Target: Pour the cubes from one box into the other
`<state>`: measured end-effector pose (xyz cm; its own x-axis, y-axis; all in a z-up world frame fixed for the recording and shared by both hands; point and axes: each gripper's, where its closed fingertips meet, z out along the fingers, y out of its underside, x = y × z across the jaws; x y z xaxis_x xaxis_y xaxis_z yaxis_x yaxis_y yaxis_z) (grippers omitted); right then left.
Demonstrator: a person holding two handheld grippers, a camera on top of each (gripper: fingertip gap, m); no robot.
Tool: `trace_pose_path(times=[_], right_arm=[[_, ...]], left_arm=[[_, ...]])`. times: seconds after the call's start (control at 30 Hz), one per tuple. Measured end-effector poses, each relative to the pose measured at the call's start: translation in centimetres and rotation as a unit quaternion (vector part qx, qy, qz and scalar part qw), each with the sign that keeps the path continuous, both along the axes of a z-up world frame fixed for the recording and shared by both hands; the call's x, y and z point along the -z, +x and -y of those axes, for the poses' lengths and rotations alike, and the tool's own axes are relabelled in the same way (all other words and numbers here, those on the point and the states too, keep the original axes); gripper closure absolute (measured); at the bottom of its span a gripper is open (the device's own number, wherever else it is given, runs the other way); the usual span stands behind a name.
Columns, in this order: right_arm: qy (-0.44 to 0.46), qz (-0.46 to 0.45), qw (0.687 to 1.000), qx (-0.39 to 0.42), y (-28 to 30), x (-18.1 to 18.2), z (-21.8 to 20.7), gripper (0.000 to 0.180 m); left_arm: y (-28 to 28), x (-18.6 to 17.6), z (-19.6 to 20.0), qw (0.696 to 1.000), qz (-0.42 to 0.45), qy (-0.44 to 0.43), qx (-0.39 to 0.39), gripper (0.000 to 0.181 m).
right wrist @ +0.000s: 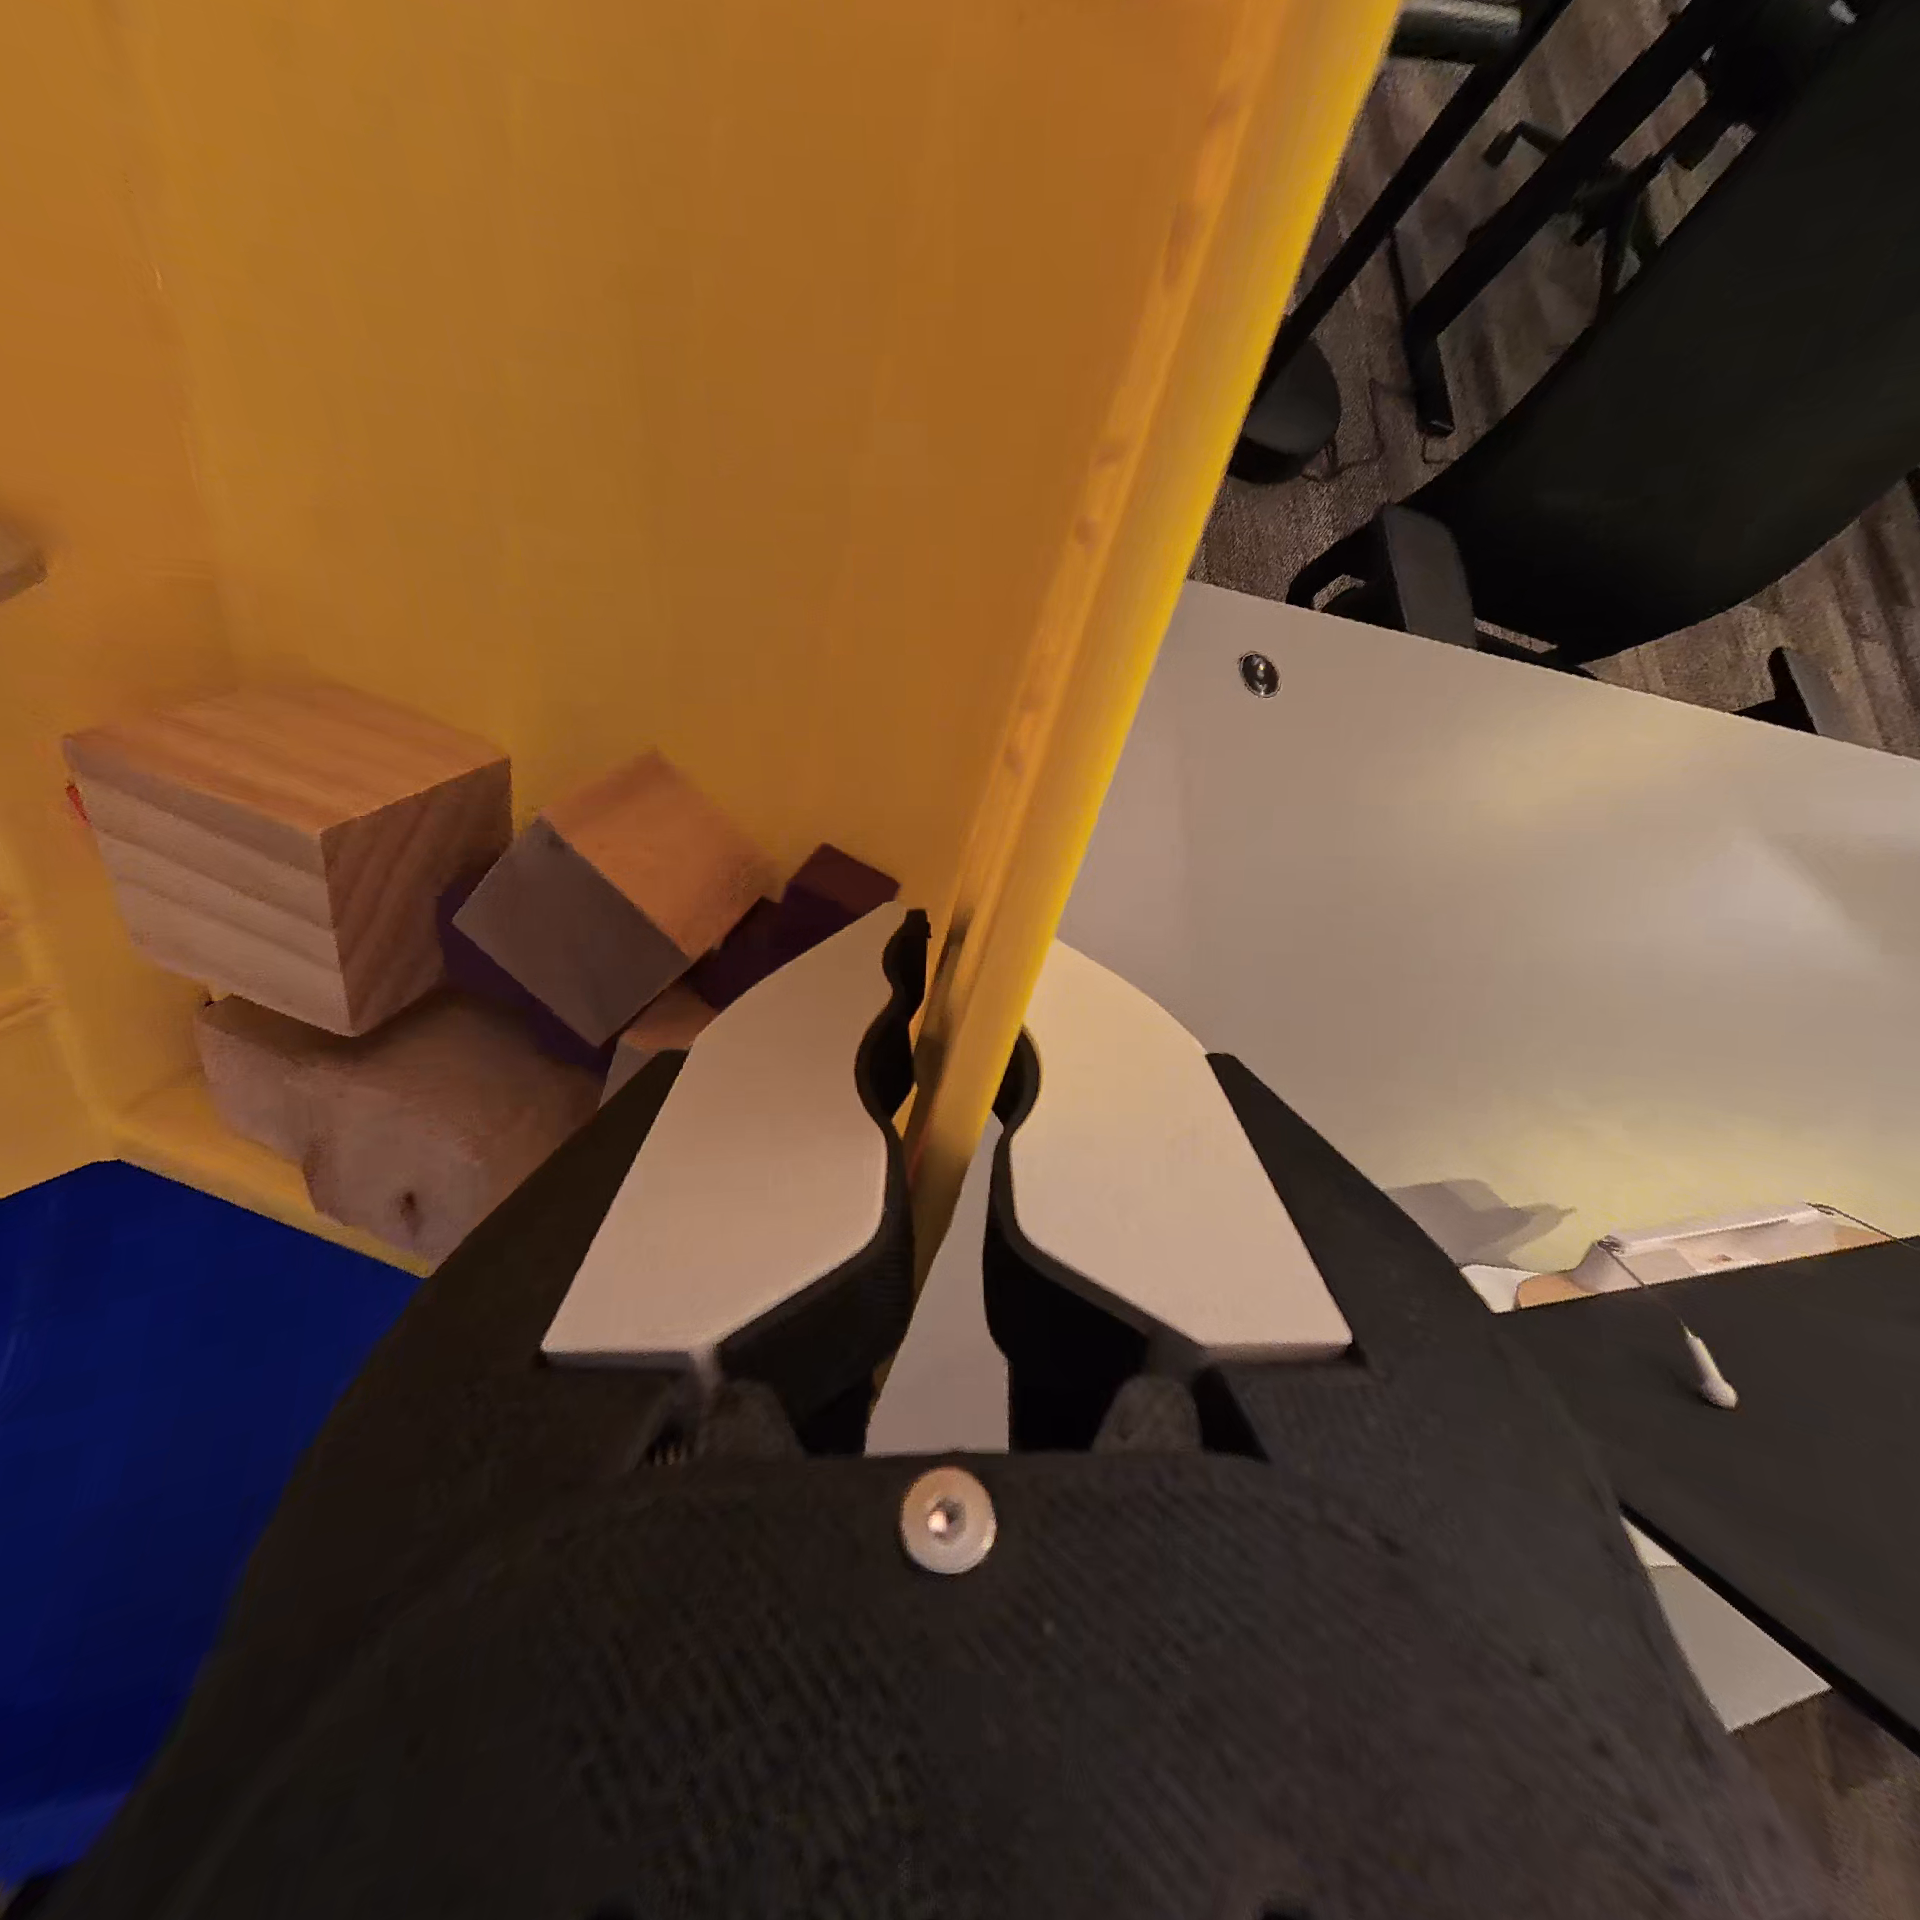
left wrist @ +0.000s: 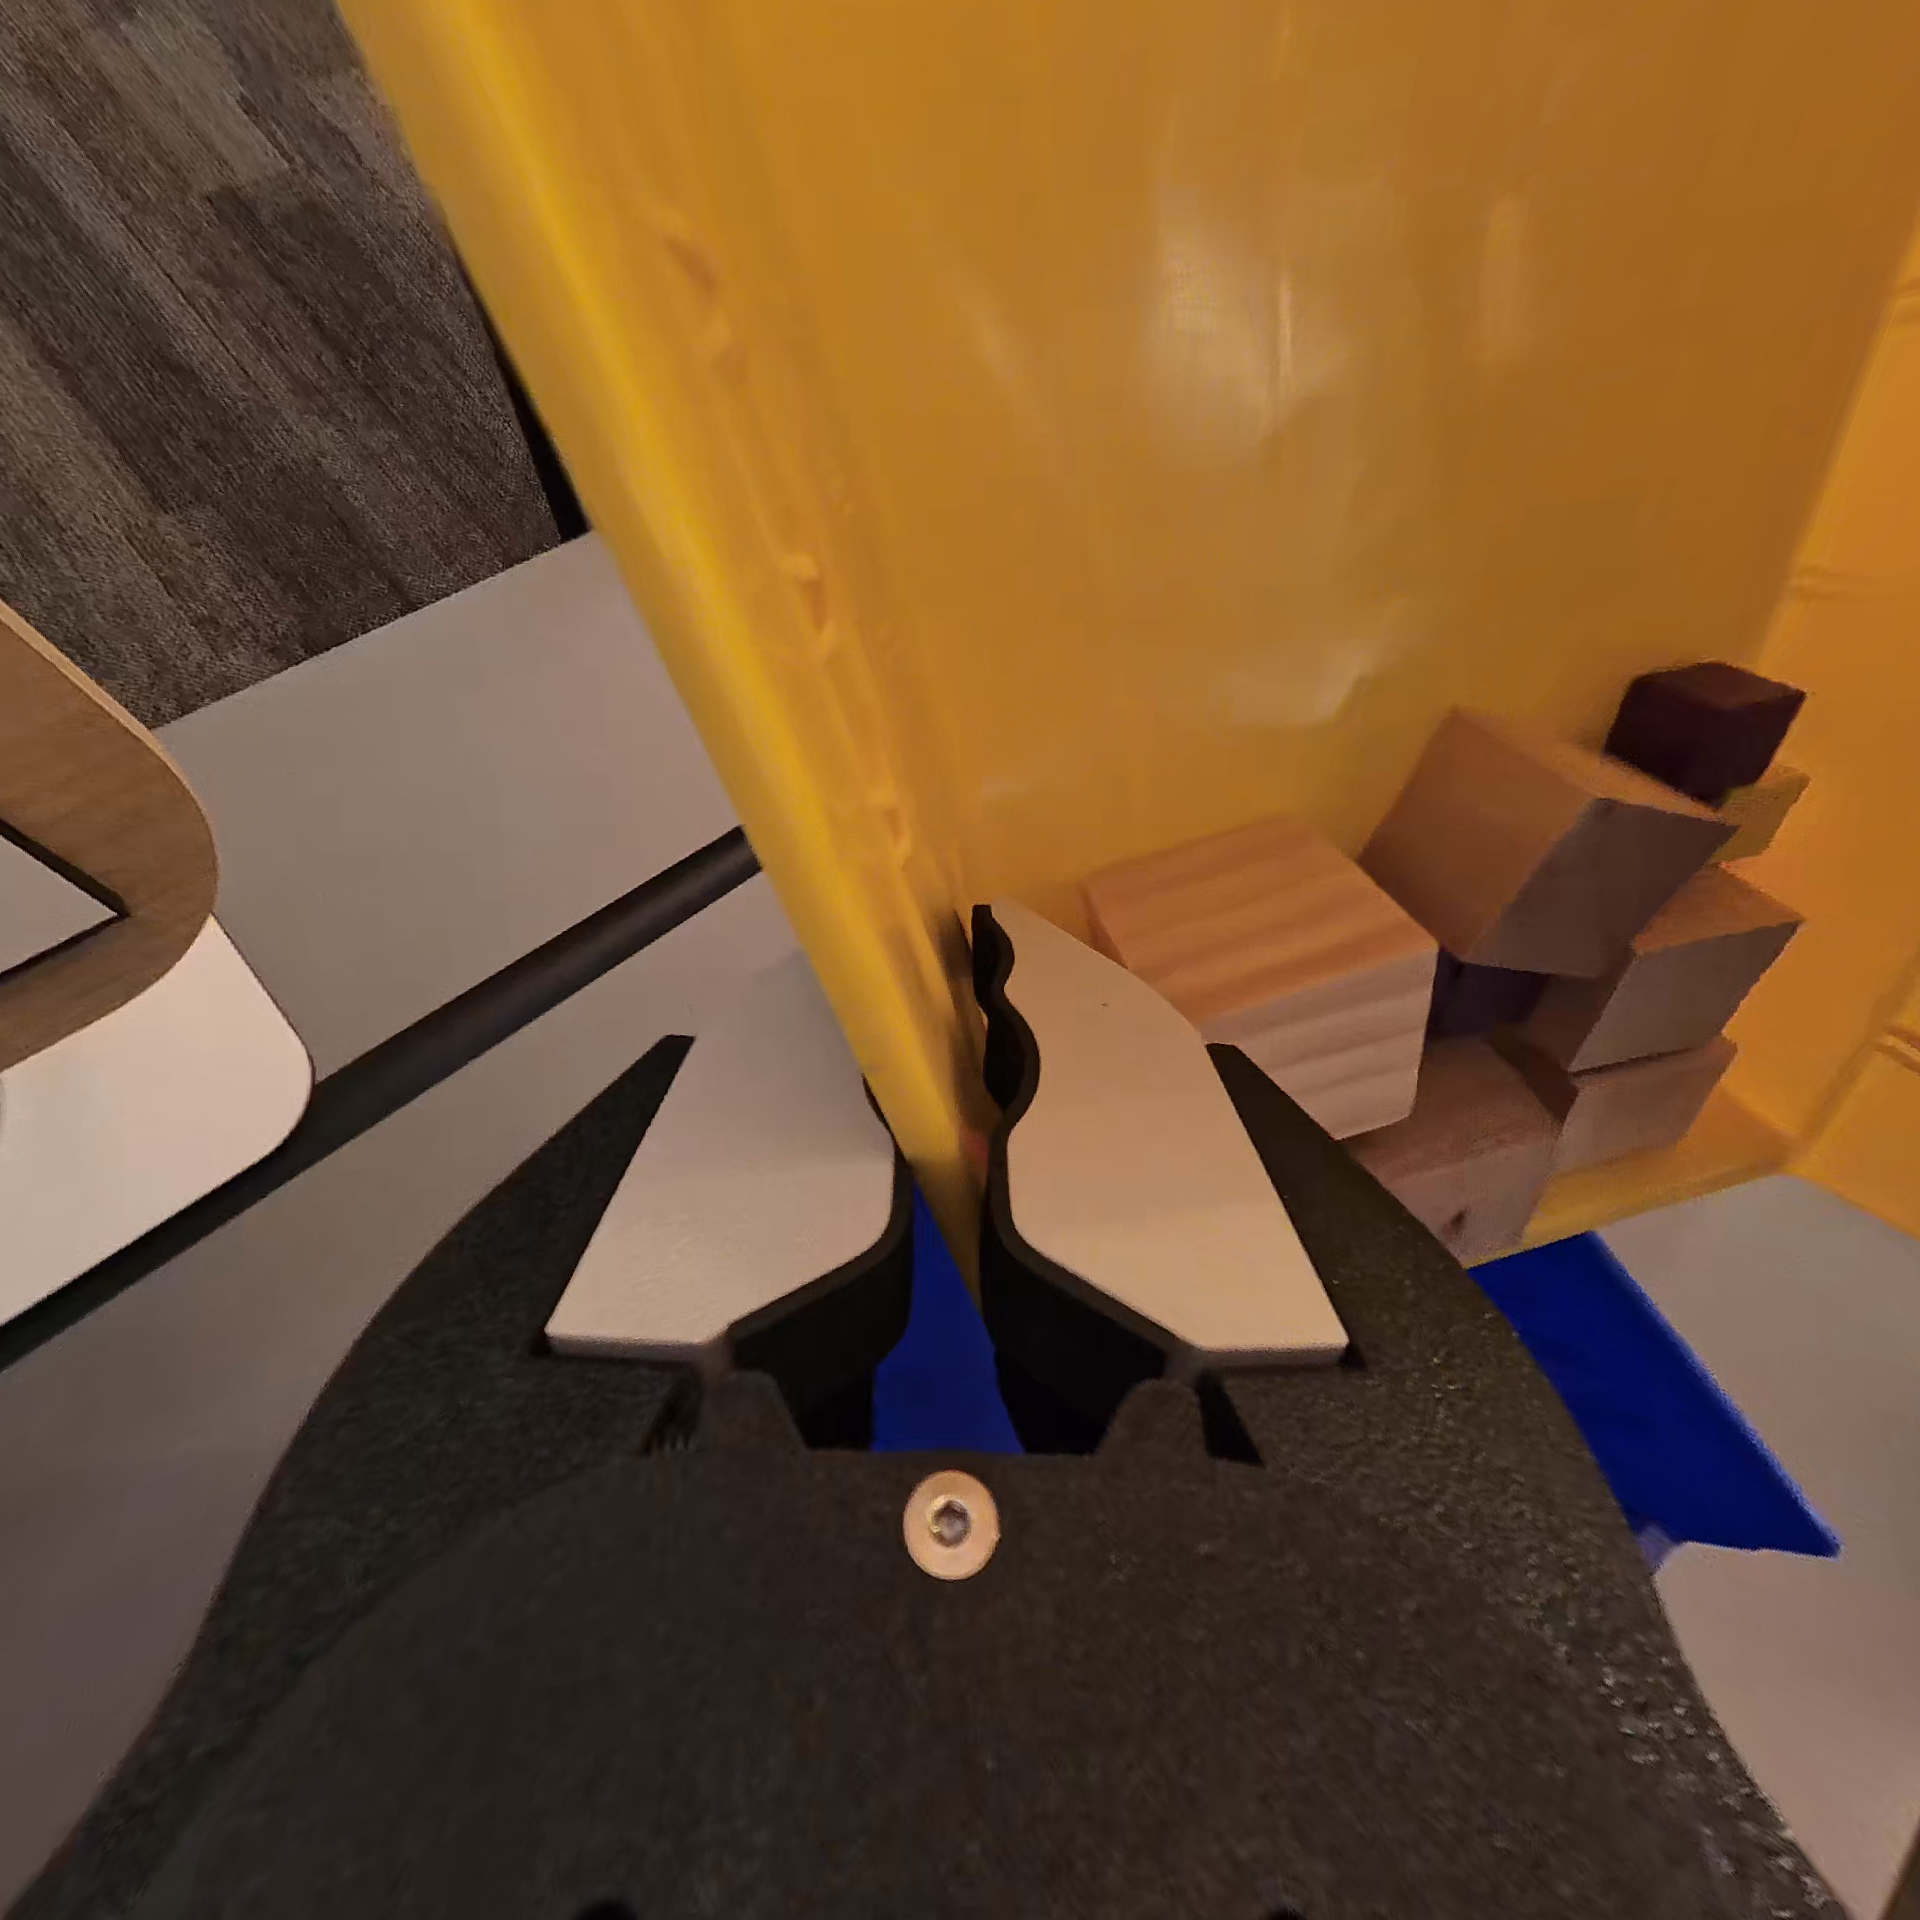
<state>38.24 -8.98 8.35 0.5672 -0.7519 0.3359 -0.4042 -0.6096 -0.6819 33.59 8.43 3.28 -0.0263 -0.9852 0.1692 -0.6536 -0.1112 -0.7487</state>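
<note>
Grippers, 2 in number, clamp opposite walls of 1 tilted yellow plastic box [left wrist: 1143, 416]. The left gripper [left wrist: 951, 1039] points forward along the box's left wall, its black-and-grey fingers [left wrist: 1132, 1143] clenched on the wall's rim, 1 finger outside and 1 inside. The right gripper [right wrist: 961, 1039] mirrors this on the right wall of the same box [right wrist: 623, 416]; its fingers [right wrist: 748, 1153] pinch that rim likewise.

Cubes lie piled in the box's low corner, at its open edge. The left wrist view shows pale wooden cubes [left wrist: 1278, 966] just right of the inner finger, with grey-faced cubes and 1 dark brown cube [left wrist: 1704, 727] stacked against the far wall. The right wrist view shows the same pile [right wrist: 291, 862] left of the inner finger, including purple and dark red pieces partly hidden behind the fingertip. 1 wooden cube overhangs the edge.

Directly below the open edge sits a blue plastic box [right wrist: 156, 1455], also visible under the left gripper [left wrist: 1662, 1403]. Both boxes are over a light grey worktop [right wrist: 1455, 935].

Surroundings: grey carpet [left wrist: 208, 364], black chair frames [right wrist: 1662, 312], and a rounded wooden panel [left wrist: 94, 831] at far left.
</note>
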Motion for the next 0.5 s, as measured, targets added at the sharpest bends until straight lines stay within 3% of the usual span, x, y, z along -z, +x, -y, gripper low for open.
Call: trace_pose_path(times=[0.5], right_arm=[[-0.021,0.183,0.983,-0.028,-1.3,-4.6,-1.9,0.171]], left_arm=[[0.3,-2.4,-1.4,0.982,0.183,-0.039,-0.026,0.173]])
